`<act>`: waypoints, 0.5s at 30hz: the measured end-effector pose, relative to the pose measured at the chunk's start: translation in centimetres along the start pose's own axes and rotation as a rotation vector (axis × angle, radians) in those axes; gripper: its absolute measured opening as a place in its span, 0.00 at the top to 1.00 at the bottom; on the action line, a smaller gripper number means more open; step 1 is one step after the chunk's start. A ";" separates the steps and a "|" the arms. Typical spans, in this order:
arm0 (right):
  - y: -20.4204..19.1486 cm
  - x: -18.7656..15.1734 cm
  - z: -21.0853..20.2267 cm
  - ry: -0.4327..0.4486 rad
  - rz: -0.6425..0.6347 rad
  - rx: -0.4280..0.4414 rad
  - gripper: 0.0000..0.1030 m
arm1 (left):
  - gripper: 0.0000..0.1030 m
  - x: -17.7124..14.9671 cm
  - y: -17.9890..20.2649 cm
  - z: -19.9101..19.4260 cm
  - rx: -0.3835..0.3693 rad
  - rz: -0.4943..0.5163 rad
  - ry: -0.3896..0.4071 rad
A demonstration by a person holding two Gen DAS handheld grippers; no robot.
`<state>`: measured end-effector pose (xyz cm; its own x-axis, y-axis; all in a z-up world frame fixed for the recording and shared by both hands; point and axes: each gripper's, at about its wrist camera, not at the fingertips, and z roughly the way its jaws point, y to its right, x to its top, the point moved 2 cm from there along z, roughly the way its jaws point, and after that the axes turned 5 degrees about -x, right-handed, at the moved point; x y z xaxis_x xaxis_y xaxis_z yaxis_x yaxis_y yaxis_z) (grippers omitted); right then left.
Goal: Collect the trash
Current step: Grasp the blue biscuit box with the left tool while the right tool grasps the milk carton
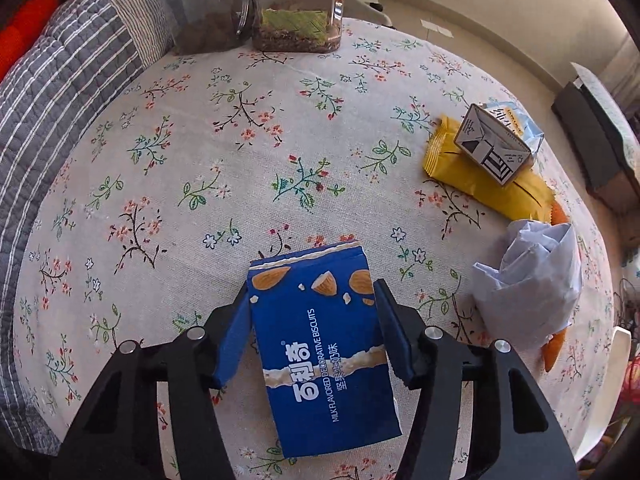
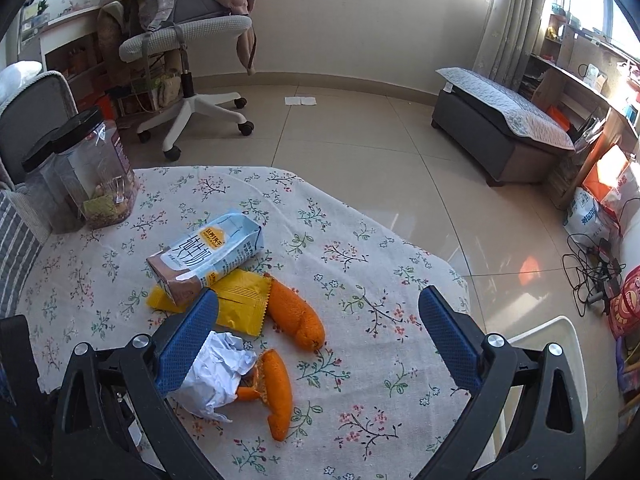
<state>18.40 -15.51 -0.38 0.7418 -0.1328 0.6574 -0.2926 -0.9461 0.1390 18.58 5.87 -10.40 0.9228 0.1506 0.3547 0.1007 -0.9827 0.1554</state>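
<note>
**Inspector A:** Left side first. How is the biscuit box (image 1: pixel 324 350) held?

**Inspector B:** It is seen clamped between the blue pads (image 1: pixel 394 336) of the left gripper (image 1: pixel 316 332). Its long axis is aligned roughly from 6 toward 12 o'clock in the left wrist view, leaning slightly to 11. The torn end is pointed away from the camera. The box is held over the near edge of the floral tablecloth (image 1: pixel 248 152).

**Inspector A:** And the right gripper (image 2: pixel 320 320)?

**Inspector B:** Its jaws are spread wide, and nothing is held between them. It is positioned above the table.

**Inspector A:** The remaining trash?

**Inspector B:** A milk carton (image 2: pixel 208 256) is laid on its side, its long axis running from 8 to 2 o'clock, partly on top of a yellow wrapper (image 2: pixel 240 304). Two pieces of orange peel (image 2: pixel 294 316) are noted at 4 o'clock from the wrapper. Crumpled white paper (image 2: pixel 218 376) is touching the nearer peel, partly hidden behind the left finger.

**Inspector A:** Surface and room?

**Inspector B:** Two clear jars (image 2: pixel 94 172) are recorded at the table's far-left corner. A tiled floor (image 2: pixel 360 152), an office chair (image 2: pixel 188 40) and a low bench (image 2: pixel 500 136) are observed beyond.
</note>
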 end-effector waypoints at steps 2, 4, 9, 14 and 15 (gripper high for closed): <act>-1.4 1.2 0.9 -0.033 0.009 0.005 0.07 | 0.44 0.8 -0.4 -0.8 -0.036 -0.003 0.003; -2.6 2.4 2.0 -0.064 0.025 0.011 0.07 | 0.44 2.1 -0.7 -1.9 -0.052 0.029 0.027; -5.1 4.5 4.8 -0.157 0.095 0.003 0.07 | 0.44 5.0 -1.6 -5.4 -0.051 0.124 0.136; -7.6 5.3 8.0 -0.262 0.140 -0.038 0.07 | 0.44 6.2 -2.9 -5.9 -0.094 0.108 0.160; -8.0 5.3 8.6 -0.282 0.139 -0.046 0.07 | 0.44 6.4 -2.9 -5.8 -0.107 0.105 0.153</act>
<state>29.90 -11.20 -4.37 0.8291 -0.3427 0.4417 -0.4249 -0.8997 0.0994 22.01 10.36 -3.22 0.8580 0.0704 0.5088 -0.0409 -0.9781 0.2043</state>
